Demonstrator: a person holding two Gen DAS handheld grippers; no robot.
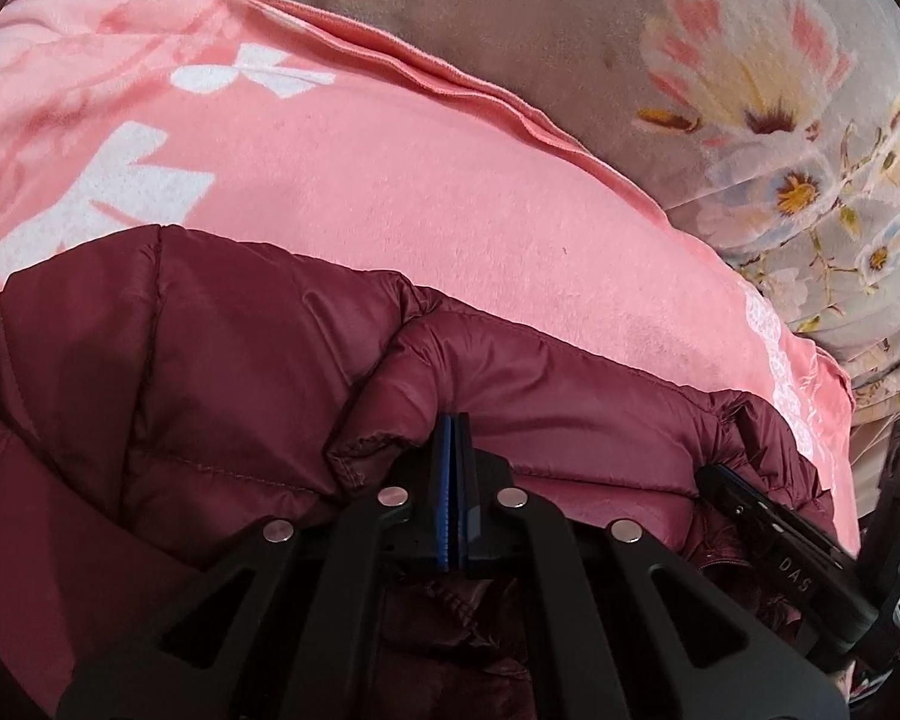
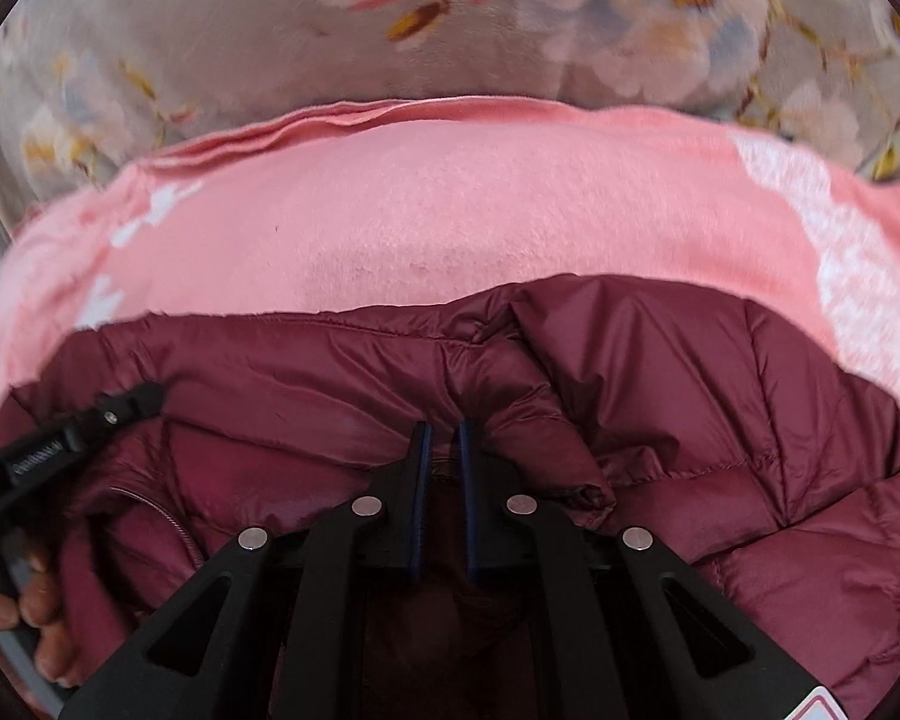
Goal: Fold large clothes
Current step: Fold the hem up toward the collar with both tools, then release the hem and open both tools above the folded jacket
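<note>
A maroon quilted puffer jacket [image 1: 222, 348] lies bunched on a pink blanket [image 1: 390, 192]. My left gripper [image 1: 453, 420] is shut on a fold of the jacket's edge, its blue pads pressed together. The right gripper's black body [image 1: 768, 516] shows at the lower right of the left wrist view, against the jacket. In the right wrist view the jacket [image 2: 720, 396] fills the lower half. My right gripper [image 2: 444, 429] pinches jacket fabric between its narrowly parted blue pads. The left gripper [image 2: 72, 432] shows at the left edge, with a hand [image 2: 36, 600] on it.
The pink blanket with white print [image 2: 450, 216] lies folded on a grey floral bedspread [image 1: 780, 120], which also shows in the right wrist view [image 2: 270, 48]. The blanket's layered edge [image 1: 468, 96] runs along the far side.
</note>
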